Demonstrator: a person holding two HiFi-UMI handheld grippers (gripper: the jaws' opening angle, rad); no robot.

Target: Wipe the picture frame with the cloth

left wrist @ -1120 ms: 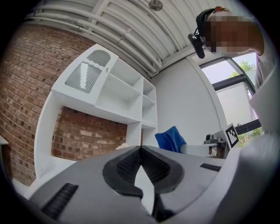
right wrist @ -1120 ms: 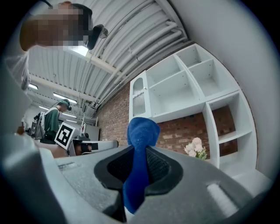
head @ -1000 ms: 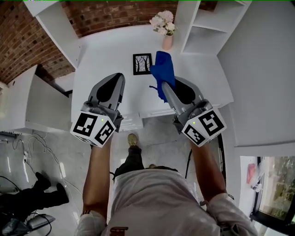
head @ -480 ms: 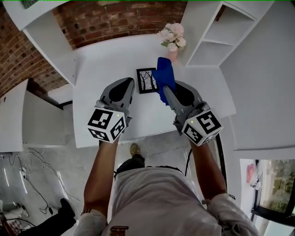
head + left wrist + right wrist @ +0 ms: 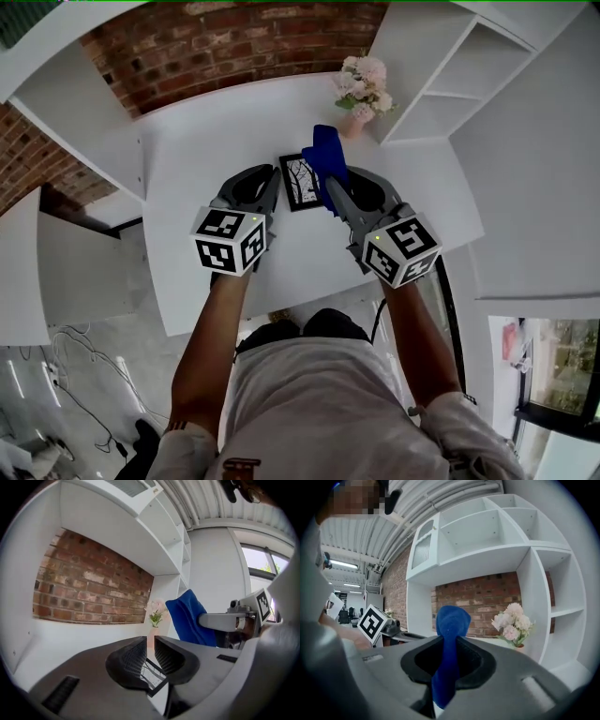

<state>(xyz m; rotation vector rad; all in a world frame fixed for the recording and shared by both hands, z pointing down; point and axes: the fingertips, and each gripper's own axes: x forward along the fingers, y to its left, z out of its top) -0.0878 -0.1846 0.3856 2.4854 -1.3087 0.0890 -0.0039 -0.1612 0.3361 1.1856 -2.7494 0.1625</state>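
A small black picture frame (image 5: 301, 181) with a tree print lies flat on the white table (image 5: 202, 141). My left gripper (image 5: 274, 180) is just left of the frame. Its jaws are opening, with a narrow gap and nothing pressed between them. In the left gripper view the frame's corner (image 5: 155, 677) shows through that gap, beyond my left gripper (image 5: 150, 642). My right gripper (image 5: 331, 185) is at the frame's right edge, shut on a blue cloth (image 5: 328, 150). The cloth (image 5: 451, 620) stands up from the jaws of my right gripper (image 5: 449, 644), and the blue cloth (image 5: 187, 616) also shows in the left gripper view.
A pink vase of pale flowers (image 5: 364, 89) stands at the table's far right, just behind the cloth. White shelving (image 5: 441, 66) rises to the right and a brick wall (image 5: 234, 42) closes the back. A white shelf panel (image 5: 80, 122) borders the left.
Both grippers have come forward and down over the table and now flank the frame. The cloth has travelled with the right gripper.
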